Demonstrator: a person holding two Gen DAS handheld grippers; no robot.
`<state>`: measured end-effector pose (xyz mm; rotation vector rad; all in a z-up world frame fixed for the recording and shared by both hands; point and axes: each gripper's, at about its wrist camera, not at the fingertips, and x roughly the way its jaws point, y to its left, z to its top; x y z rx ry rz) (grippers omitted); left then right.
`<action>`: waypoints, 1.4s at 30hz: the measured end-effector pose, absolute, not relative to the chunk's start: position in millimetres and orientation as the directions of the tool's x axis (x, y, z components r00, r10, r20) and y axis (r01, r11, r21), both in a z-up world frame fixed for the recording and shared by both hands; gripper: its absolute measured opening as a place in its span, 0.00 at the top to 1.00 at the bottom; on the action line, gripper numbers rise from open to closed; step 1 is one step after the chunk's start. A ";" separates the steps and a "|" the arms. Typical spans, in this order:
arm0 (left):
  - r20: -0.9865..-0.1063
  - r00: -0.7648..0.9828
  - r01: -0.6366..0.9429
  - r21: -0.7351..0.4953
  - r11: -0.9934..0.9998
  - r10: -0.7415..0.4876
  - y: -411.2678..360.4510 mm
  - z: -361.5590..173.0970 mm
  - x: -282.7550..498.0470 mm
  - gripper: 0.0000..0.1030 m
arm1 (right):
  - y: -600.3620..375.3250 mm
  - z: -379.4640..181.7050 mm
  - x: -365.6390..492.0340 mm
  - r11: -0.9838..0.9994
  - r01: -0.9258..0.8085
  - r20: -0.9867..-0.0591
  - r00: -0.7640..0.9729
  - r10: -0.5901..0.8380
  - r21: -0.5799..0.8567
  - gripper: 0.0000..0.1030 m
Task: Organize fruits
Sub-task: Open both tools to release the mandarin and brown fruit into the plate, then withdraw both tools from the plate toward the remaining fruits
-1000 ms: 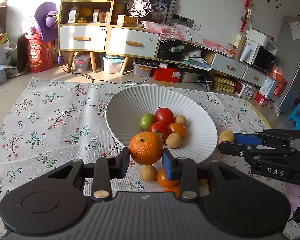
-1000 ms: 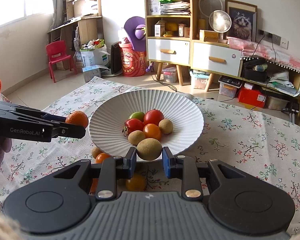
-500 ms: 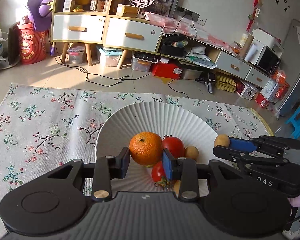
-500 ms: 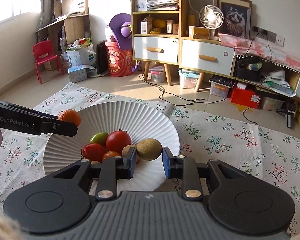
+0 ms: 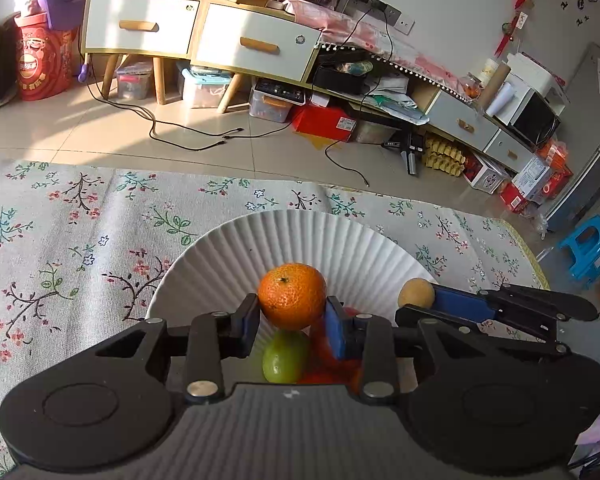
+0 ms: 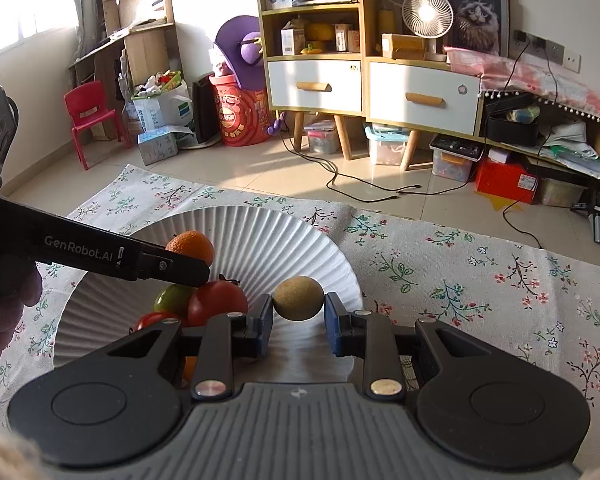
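Note:
My left gripper is shut on an orange mandarin and holds it above the white ribbed bowl. A green fruit and red fruits lie in the bowl below it. My right gripper is shut on a brown kiwi above the bowl's right part. The right gripper also shows in the left wrist view, holding the kiwi. The left gripper crosses the right wrist view with the mandarin. A red tomato and the green fruit lie in the bowl.
The bowl sits on a floral tablecloth. Beyond the table's far edge are a tiled floor with cables, a white drawer cabinet, a red child's chair and a blue stool.
Both grippers have moved forward over the bowl with their fruits held. The loose fruits on the cloth in front of the bowl have dropped out of view.

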<state>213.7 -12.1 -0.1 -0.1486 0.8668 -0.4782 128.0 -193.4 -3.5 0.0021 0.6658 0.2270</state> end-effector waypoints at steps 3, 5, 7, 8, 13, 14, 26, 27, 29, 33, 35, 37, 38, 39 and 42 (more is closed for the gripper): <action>-0.700 0.545 0.339 -0.319 0.885 -0.461 -10.0 -0.2 214.6 0.69 | -192.9 -2.5 130.4 0.974 -0.212 -0.613 0.759 0.218 0.084 0.76; -0.702 0.541 0.338 -0.322 0.884 -0.463 -9.6 0.4 218.1 0.69 | -191.8 -2.5 130.8 0.973 -0.215 -0.616 0.756 0.221 0.085 0.76; -0.699 0.539 0.339 -0.331 0.881 -0.470 -8.4 0.3 218.5 0.69 | -190.6 -2.0 133.7 0.972 -0.220 -0.620 0.753 0.221 0.079 0.76; -0.698 0.538 0.340 -0.332 0.880 -0.472 -8.0 0.2 218.0 0.69 | -190.1 -2.0 133.7 0.972 -0.223 -0.621 0.751 0.223 0.079 0.76; -0.699 0.532 0.340 -0.340 0.877 -0.477 -8.4 2.2 219.3 0.69 | -189.5 -2.1 136.4 0.971 -0.220 -0.624 0.748 0.226 0.088 0.75; -0.699 0.533 0.341 -0.338 0.877 -0.476 -7.9 2.1 218.4 0.68 | -189.7 -1.7 136.5 0.971 -0.220 -0.625 0.746 0.229 0.093 0.74; -0.667 0.583 0.346 -0.314 0.884 -0.465 -4.1 12.8 200.4 0.47 | -190.5 13.2 122.9 0.972 -0.221 -0.607 0.763 0.222 0.077 0.60; -0.666 0.586 0.347 -0.310 0.885 -0.462 -3.7 14.2 198.1 0.44 | -191.1 15.1 120.2 0.974 -0.214 -0.606 0.766 0.215 0.075 0.58; -0.664 0.592 0.348 -0.300 0.888 -0.456 -2.1 16.9 192.8 0.39 | -194.9 17.4 115.2 0.977 -0.200 -0.603 0.771 0.205 0.075 0.53; -0.654 0.609 0.346 -0.289 0.892 -0.448 4.8 25.3 175.9 0.26 | -201.9 23.1 101.5 0.982 -0.167 -0.598 0.780 0.185 0.087 0.39; -0.648 0.614 0.346 -0.291 0.892 -0.450 9.1 28.4 167.3 0.21 | -205.5 25.3 94.8 0.983 -0.152 -0.597 0.781 0.186 0.107 0.36; -0.651 0.621 0.350 -0.268 0.898 -0.436 11.3 30.5 156.8 0.19 | -207.8 26.4 88.2 0.983 -0.141 -0.596 0.781 0.186 0.122 0.36; -0.654 0.624 0.354 -0.250 0.901 -0.427 11.9 31.1 151.9 0.18 | -208.0 26.9 83.8 0.982 -0.136 -0.596 0.781 0.186 0.128 0.34; -0.659 0.627 0.363 -0.224 0.905 -0.415 12.4 31.9 146.5 0.17 | -208.1 27.0 79.6 0.983 -0.134 -0.597 0.781 0.184 0.129 0.32; -0.668 0.637 0.373 -0.169 0.912 -0.384 17.1 34.0 131.3 0.16 | -206.3 28.0 66.8 0.983 -0.130 -0.599 0.780 0.182 0.129 0.28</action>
